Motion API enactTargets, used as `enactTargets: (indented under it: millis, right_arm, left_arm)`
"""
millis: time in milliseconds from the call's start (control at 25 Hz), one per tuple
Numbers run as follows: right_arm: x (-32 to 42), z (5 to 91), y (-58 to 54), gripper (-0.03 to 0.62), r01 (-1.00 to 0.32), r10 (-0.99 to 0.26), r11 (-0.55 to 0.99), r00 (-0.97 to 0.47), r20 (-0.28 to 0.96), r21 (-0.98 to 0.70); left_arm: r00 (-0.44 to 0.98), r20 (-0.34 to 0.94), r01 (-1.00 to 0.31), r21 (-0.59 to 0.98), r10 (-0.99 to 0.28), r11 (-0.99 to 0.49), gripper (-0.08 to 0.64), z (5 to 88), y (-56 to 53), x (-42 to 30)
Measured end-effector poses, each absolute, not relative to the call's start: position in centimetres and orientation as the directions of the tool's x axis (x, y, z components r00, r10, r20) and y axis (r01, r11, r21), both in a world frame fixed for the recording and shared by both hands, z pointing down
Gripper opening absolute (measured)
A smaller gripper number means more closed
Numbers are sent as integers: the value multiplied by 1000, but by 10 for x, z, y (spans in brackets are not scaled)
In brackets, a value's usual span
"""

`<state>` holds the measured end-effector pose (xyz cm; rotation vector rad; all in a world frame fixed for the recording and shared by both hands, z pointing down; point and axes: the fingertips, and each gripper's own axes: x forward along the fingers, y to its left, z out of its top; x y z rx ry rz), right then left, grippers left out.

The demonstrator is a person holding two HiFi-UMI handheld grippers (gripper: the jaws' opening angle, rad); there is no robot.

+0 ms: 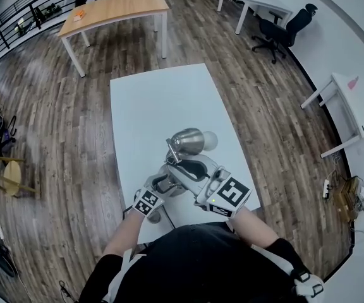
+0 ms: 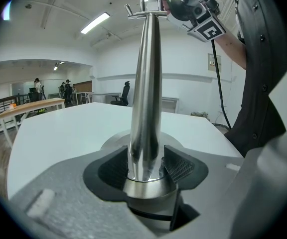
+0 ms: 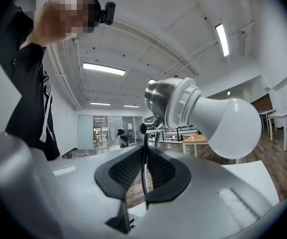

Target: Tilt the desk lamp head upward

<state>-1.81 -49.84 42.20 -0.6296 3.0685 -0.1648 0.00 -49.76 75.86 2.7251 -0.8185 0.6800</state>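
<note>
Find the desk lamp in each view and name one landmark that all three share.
Head view: the desk lamp is at centre, on the white table.
Left gripper view: its steel stem rises up the middle from between the jaws.
Right gripper view: its head and white bulb are at upper right.
Shared landmark: the wooden table beyond.

Desk lamp [image 1: 186, 145], shiny chrome. Tapered stem [image 2: 146, 83] stands upright on round base [image 2: 114, 137], near front edge of white surface [image 1: 150, 100]. Dome head [image 3: 166, 99] up top, fat white bulb [image 3: 228, 128] poking out sideways.
</note>
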Motion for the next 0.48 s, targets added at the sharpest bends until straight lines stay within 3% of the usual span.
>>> enactTargets:
  millis: [480]
  right_arm:
    - [-32,426,-491,31,-357,-355,932,-934,39,-61]
  left_arm:
    - [747,476,-560,73,-465,-825,235,759,-497,1]
